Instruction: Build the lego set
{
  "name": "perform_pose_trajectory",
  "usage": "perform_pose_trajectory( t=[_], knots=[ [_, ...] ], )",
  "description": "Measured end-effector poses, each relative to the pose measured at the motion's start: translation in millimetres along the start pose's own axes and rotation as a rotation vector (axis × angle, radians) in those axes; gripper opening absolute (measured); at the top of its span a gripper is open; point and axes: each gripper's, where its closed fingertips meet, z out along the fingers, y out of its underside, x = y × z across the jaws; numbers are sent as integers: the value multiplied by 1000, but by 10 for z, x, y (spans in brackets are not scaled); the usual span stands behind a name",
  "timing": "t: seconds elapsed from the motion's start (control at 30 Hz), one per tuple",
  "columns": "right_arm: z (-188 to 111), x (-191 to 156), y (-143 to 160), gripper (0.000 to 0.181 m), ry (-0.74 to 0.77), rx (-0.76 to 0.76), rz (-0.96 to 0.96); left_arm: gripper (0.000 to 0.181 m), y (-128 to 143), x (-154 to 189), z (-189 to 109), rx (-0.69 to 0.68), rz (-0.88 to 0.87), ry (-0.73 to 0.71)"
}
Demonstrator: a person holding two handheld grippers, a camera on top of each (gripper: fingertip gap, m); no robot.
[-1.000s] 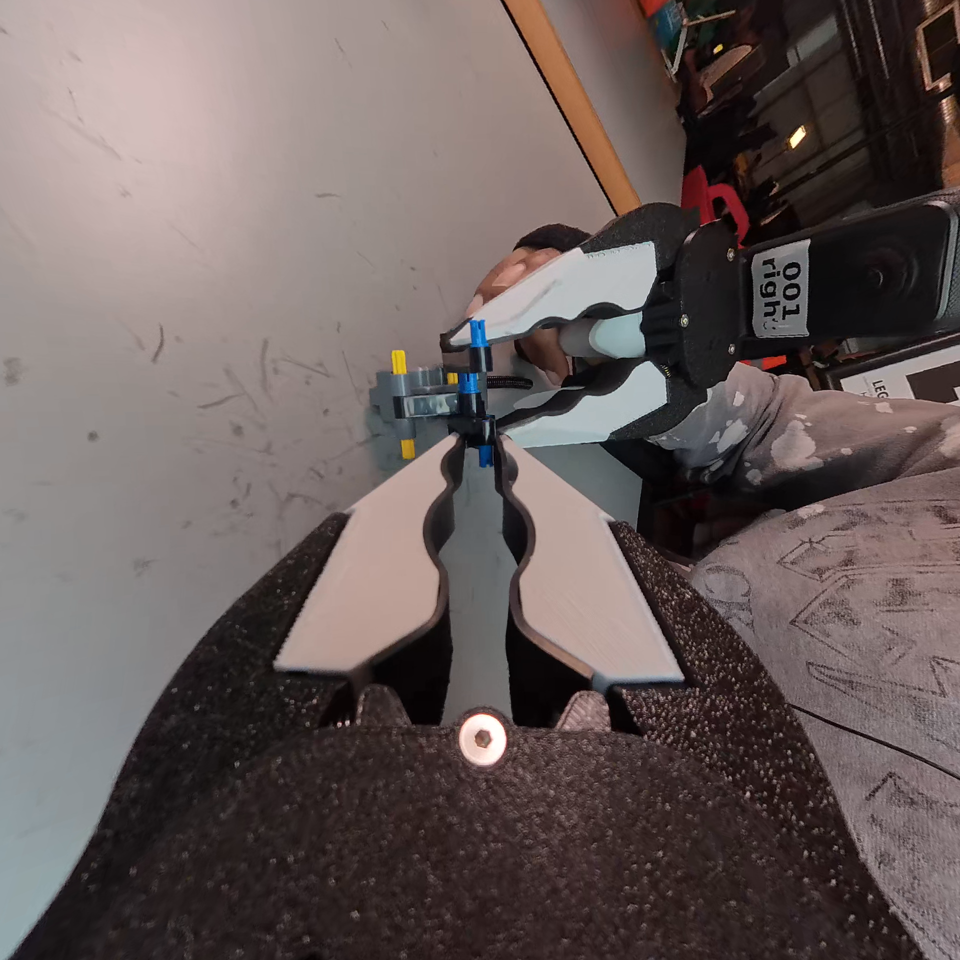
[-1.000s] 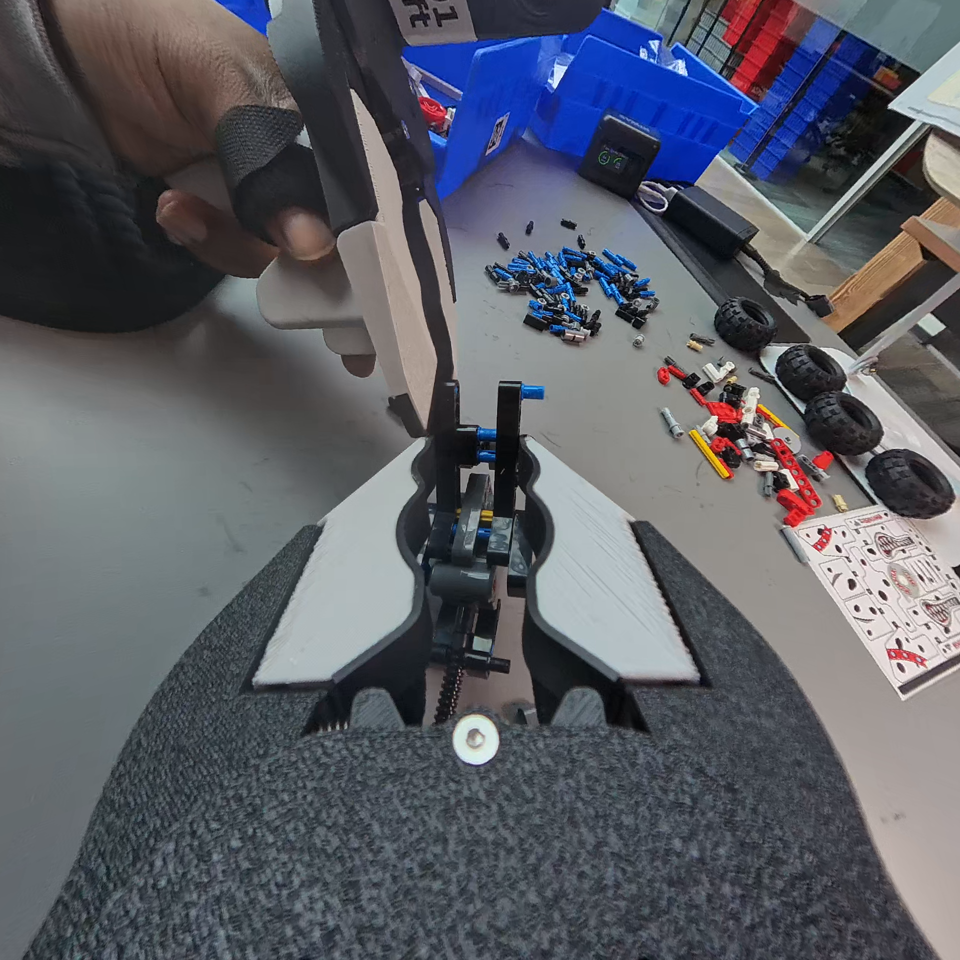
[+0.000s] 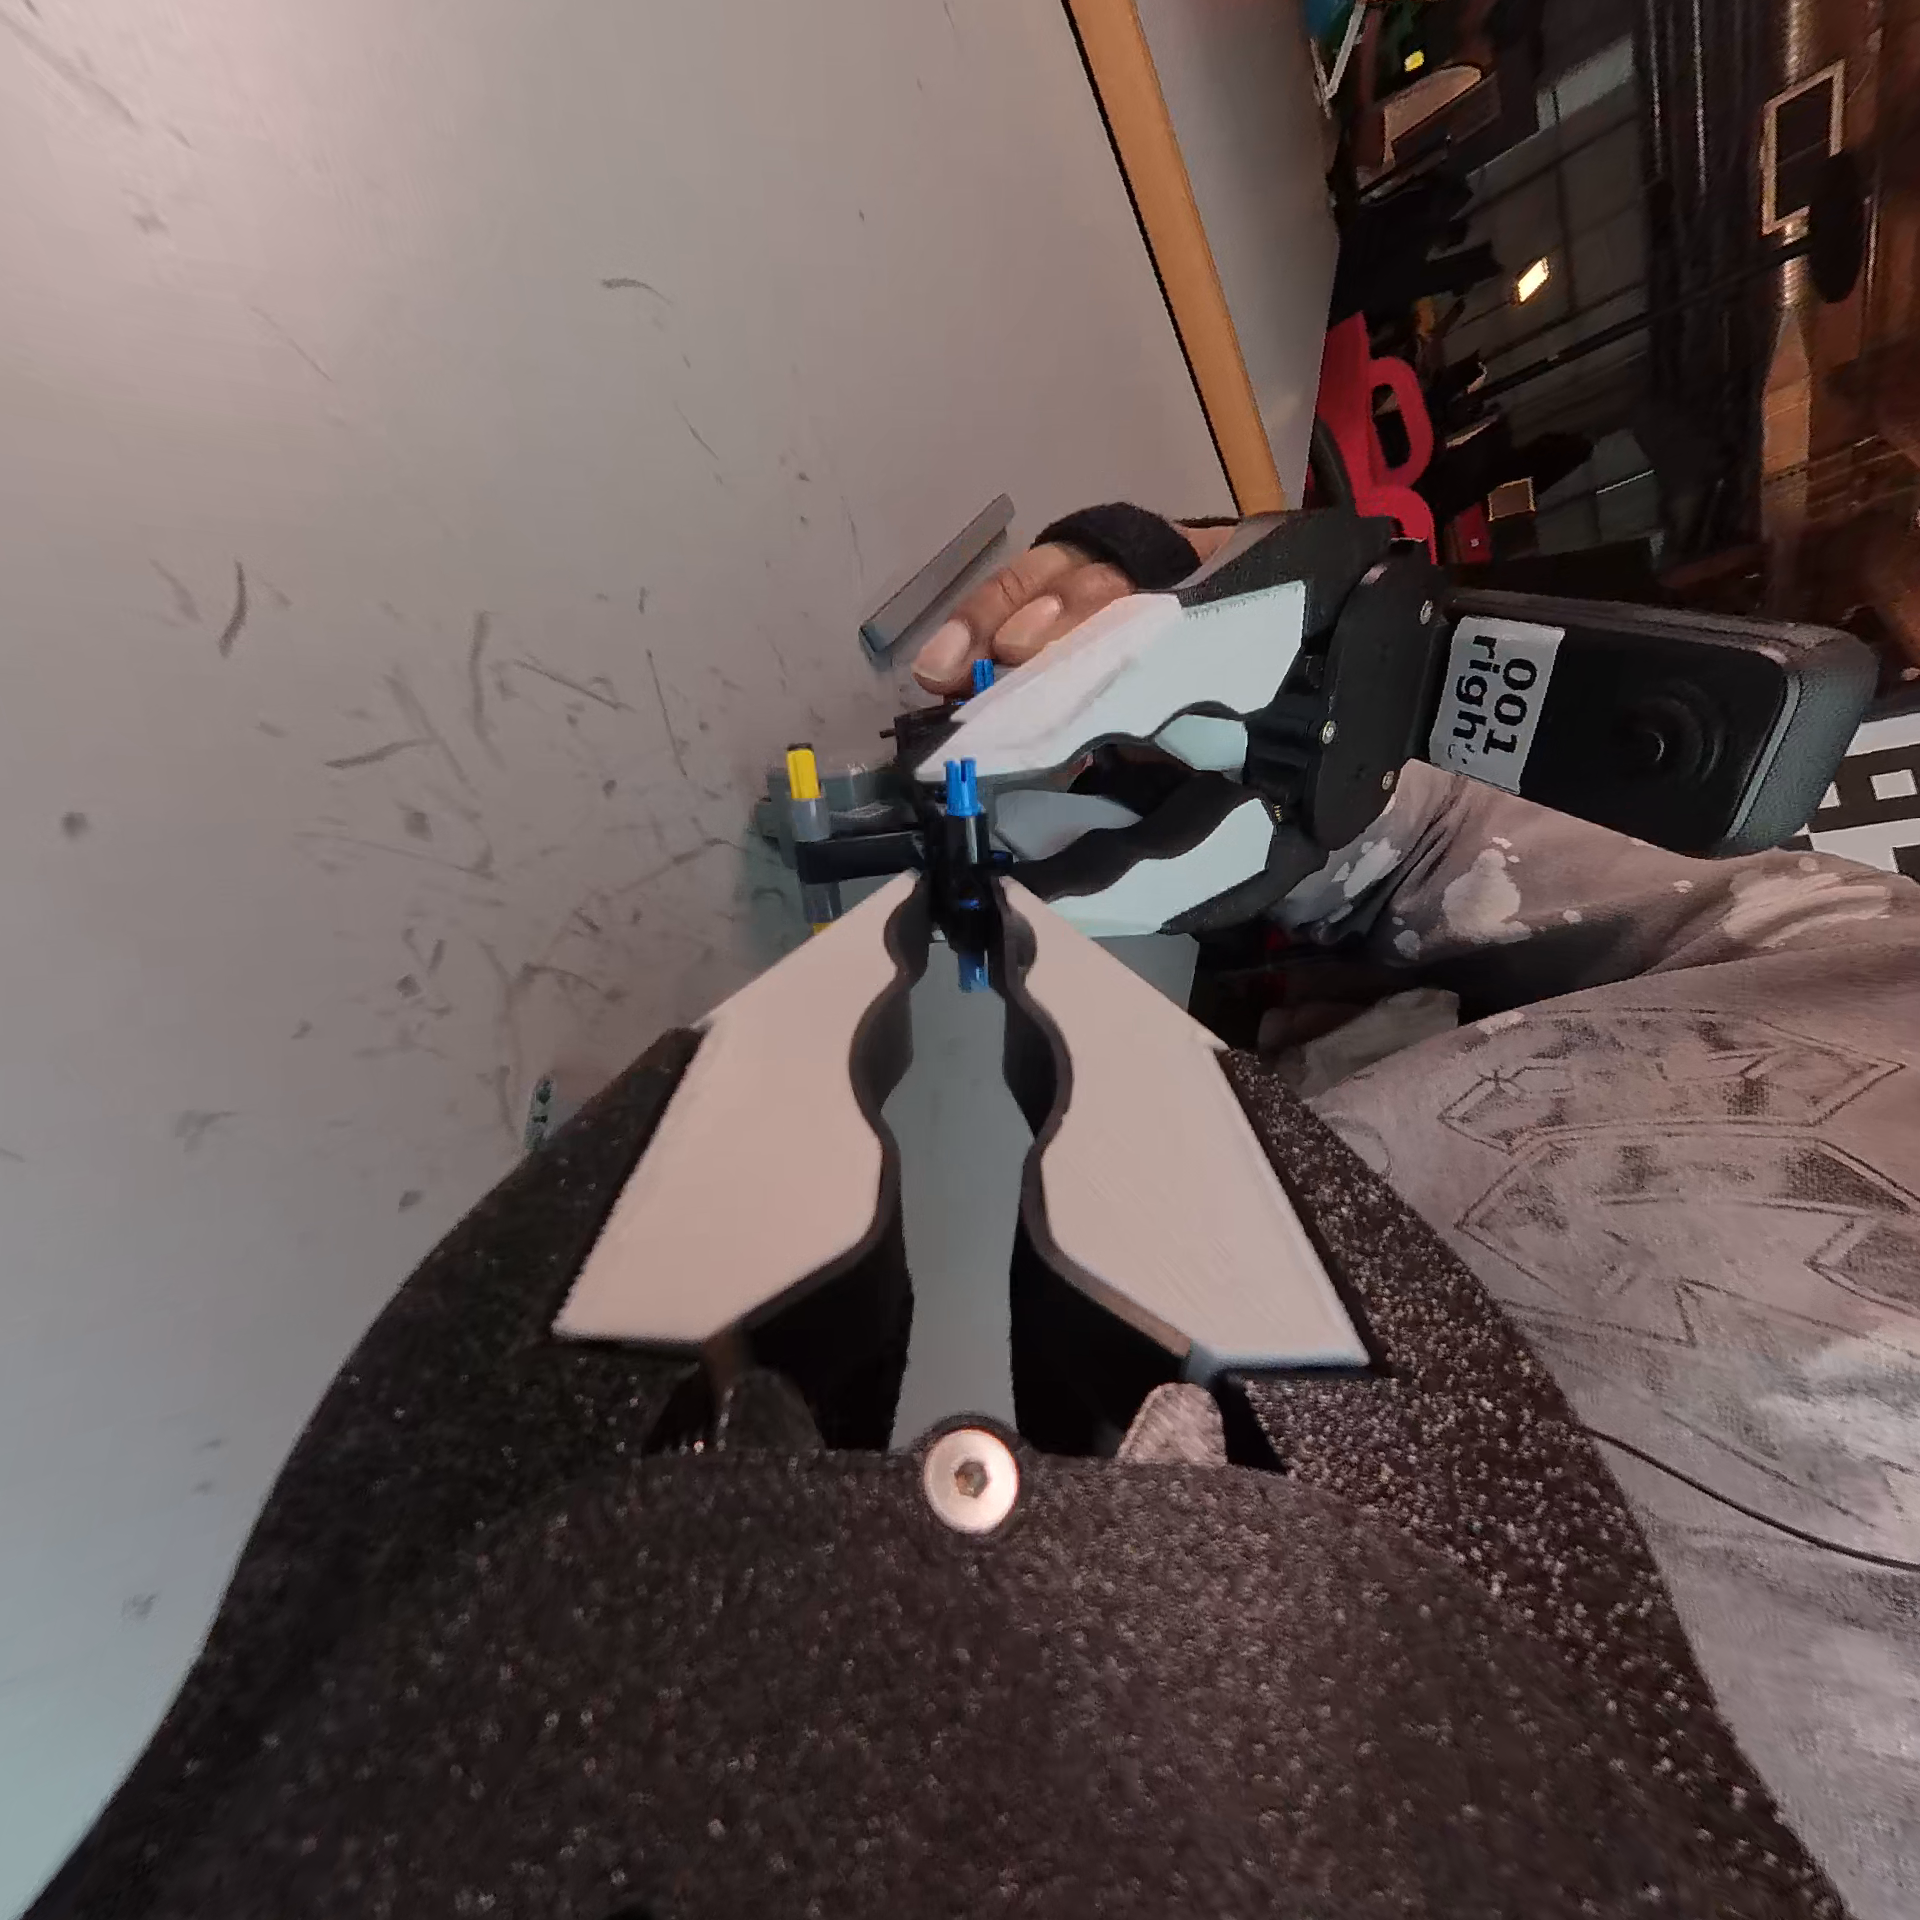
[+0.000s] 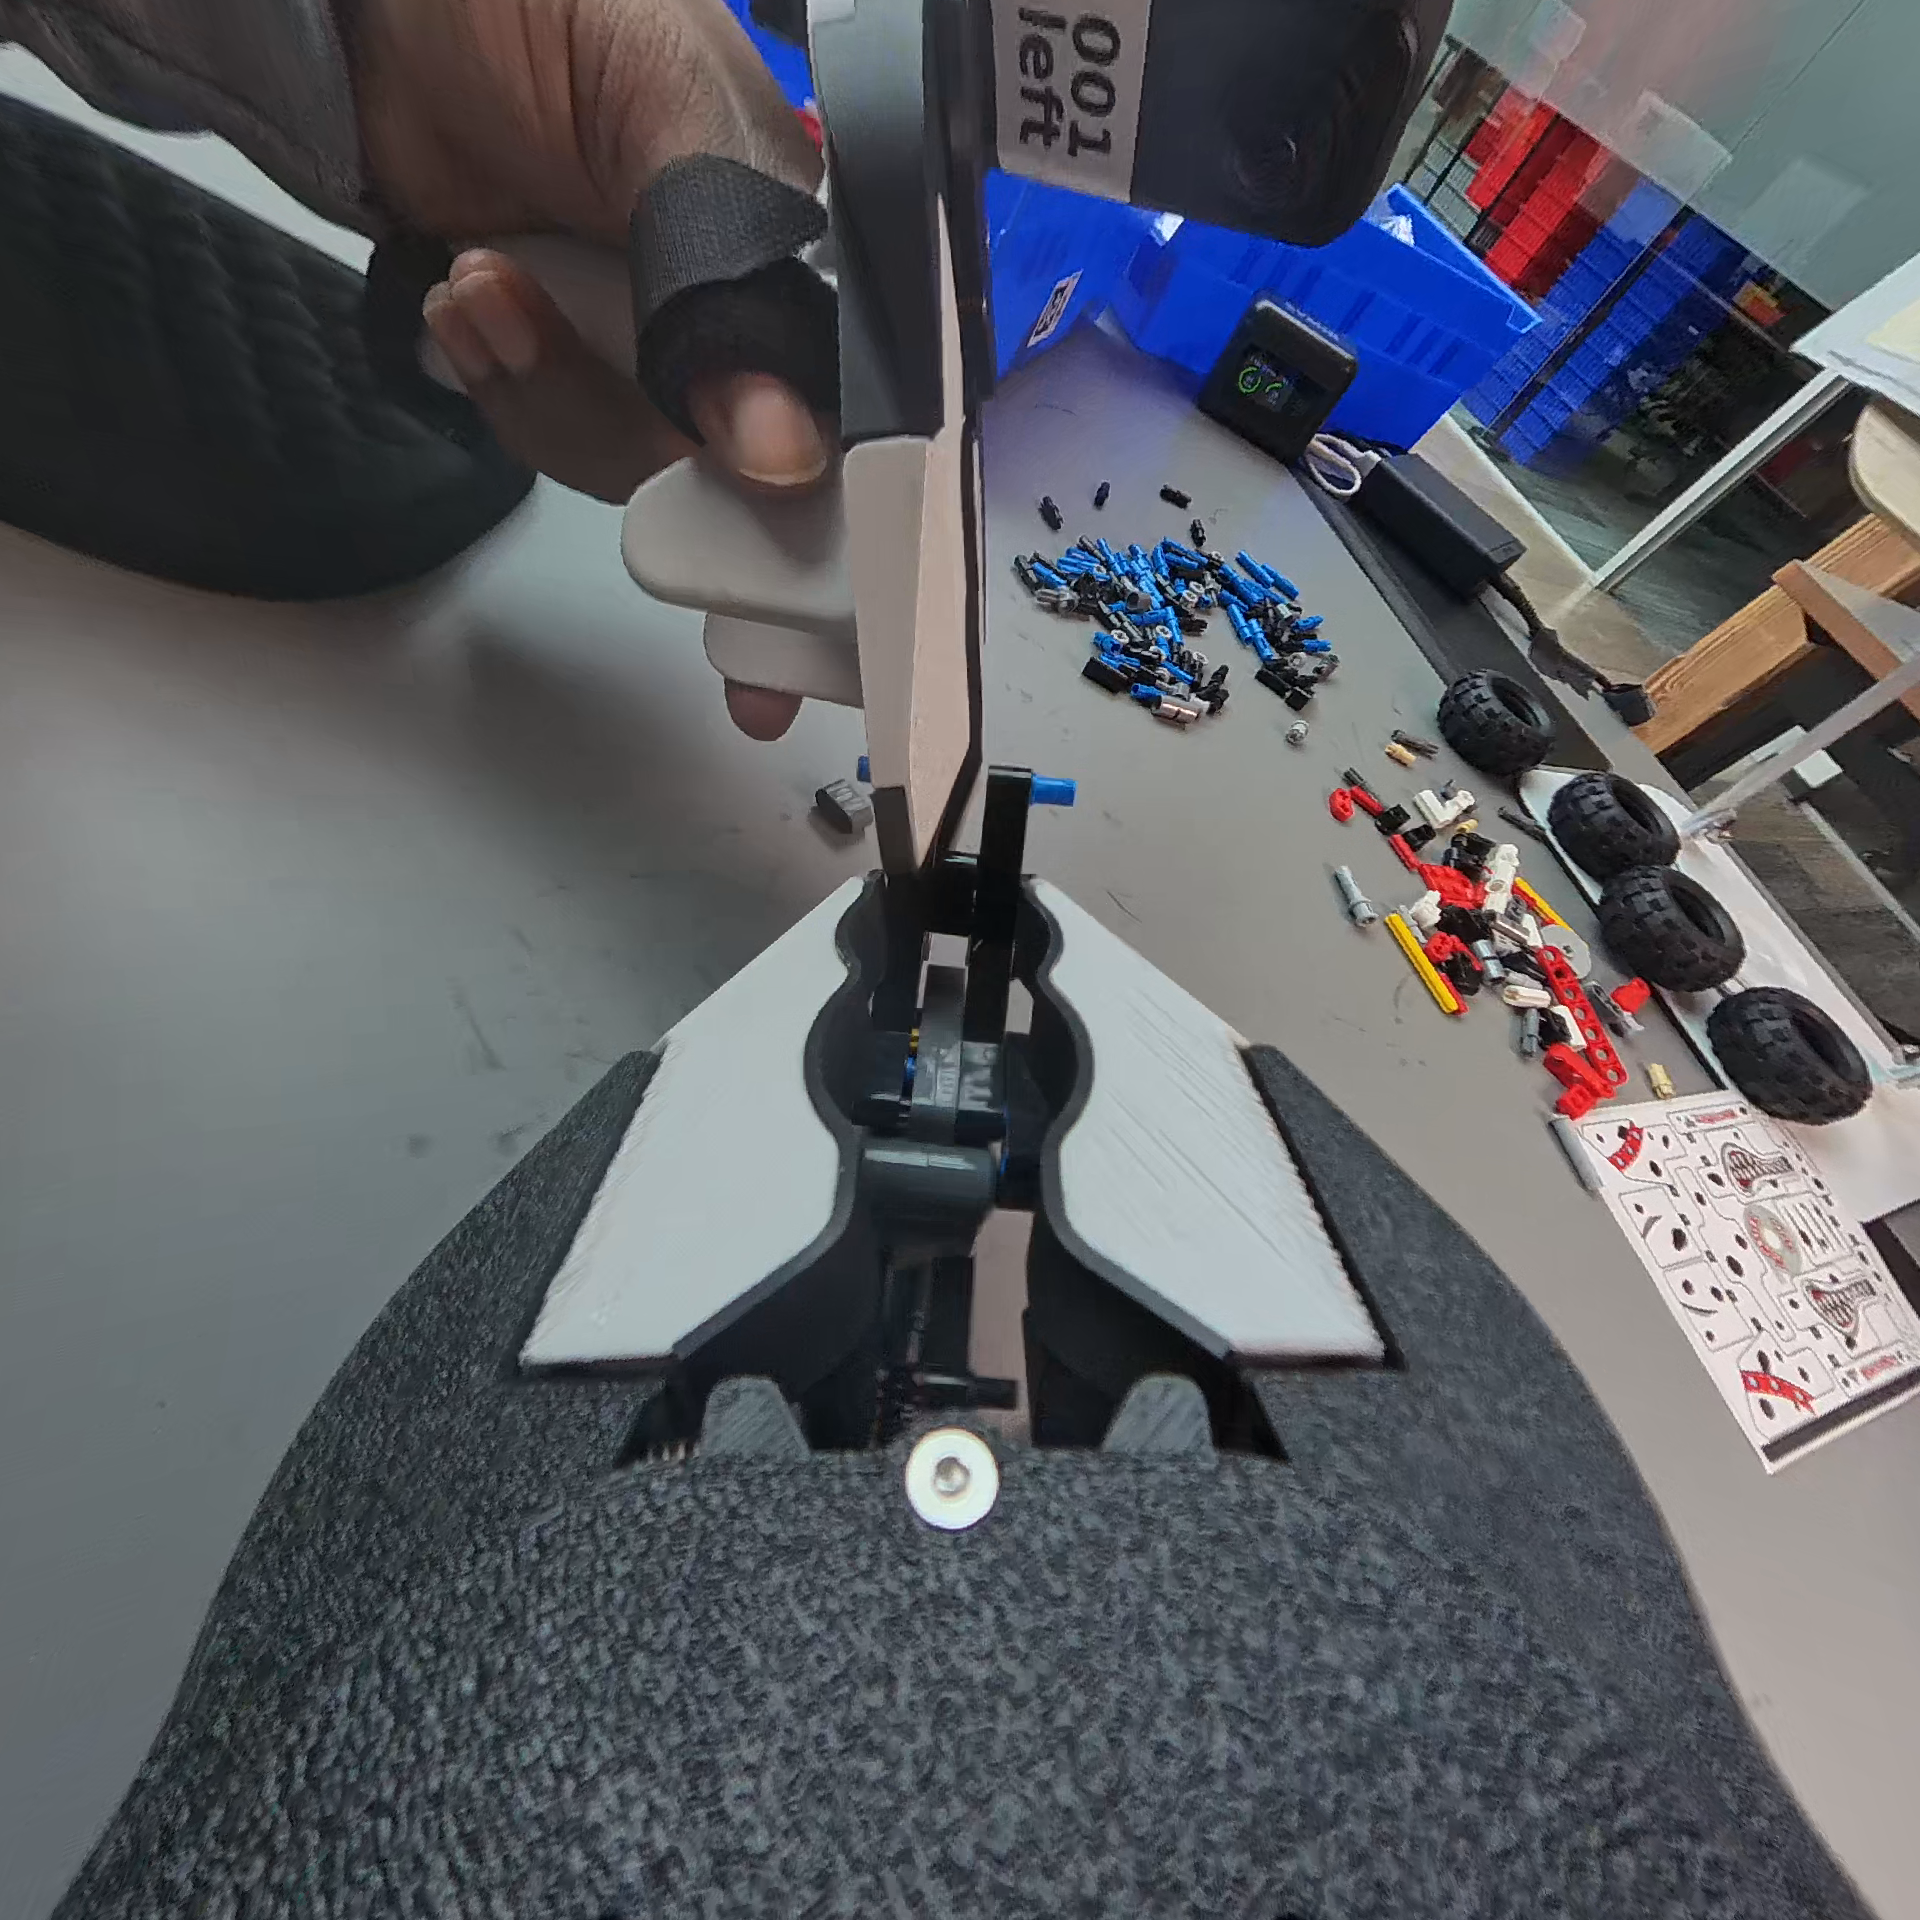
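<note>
My left gripper is shut on a small black connector with blue pins. It holds this against the lego assembly, which is grey and black with a yellow pin. My right gripper is shut on that assembly, held above the table. A black beam with a blue pin sticks up past its fingertips. The left gripper comes down from above, edge-on, and touches the beams. In the left wrist view the right gripper reaches in from the right.
On the grey table lie a pile of blue and black pins, a pile of red, white and black parts, several black tyres, a sticker sheet and a loose dark piece. Blue bins stand behind. Only a small space, under 4 cm, lies between the two pairs of fingers.
The left gripper has pressed its black connector closer onto the assembly, and the gap between the two upright black beams has narrowed. Both grippers stay shut.
</note>
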Motion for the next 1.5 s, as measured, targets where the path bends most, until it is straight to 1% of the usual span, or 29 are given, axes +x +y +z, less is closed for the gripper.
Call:
perform_pose_trajectory(
  t=[0.2, 0.37, 0.43, 0.53, 0.63, 0.7, 0.77, 0.9, 1.07, 1.17, 1.33, 1.43, 1.47, 1.5],
  knots=[
    [2, 28, -39, 24, 9, 20, 40, 11, -23, 26, -38, 21, 50, -13],
    [47, 47, 13, 26, 28, -25, 35, 8, -44, -61, -51, 68, 3, -19],
    [19, 101, 38, 51, 50, -38, 37, 7, -56, -111, -78, 92, -1, -40],
    [-45, 167, 135, 63, 58, -101, 98, 6, -87, -143, -114, 138, -18, -58],
    [-53, 115, 176, 62, 53, -155, 120, 7, -119, -157, -133, 169, -35, -67],
    [-17, 81, 229, 52, 67, -197, 124, 9, -133, -149, -133, 189, -38, -74],
    [15, 28, 287, 53, 54, -230, 125, 10, -135, -130, -129, 199, -37, -78],
    [10, 33, 295, 50, 35, -238, 153, 11, -135, -83, -118, 213, -6, -96],
    [-2, 50, 281, 47, 8, -207, 192, 15, -157, -1, -106, 217, 37, -107],
    [-2, 57, 276, 43, -5, -200, 180, 13, -152, -5, -105, 215, 35, -92],
    [27, 50, 276, 42, -45, -200, 192, 14, -135, -50, -129, 224, 17, -69],
    [35, 34, 262, 42, -84, -182, 231, 25, -145, 18, -158, 218, 35, -9],
    [33, 6, 250, 42, -110, -169, 242, 26, -167, 51, -190, 225, 75, 1],
    [24, -7, 243, 42, -129, -161, 263, 34, -168, 77, -223, 216, 133, -2]
  ],
)
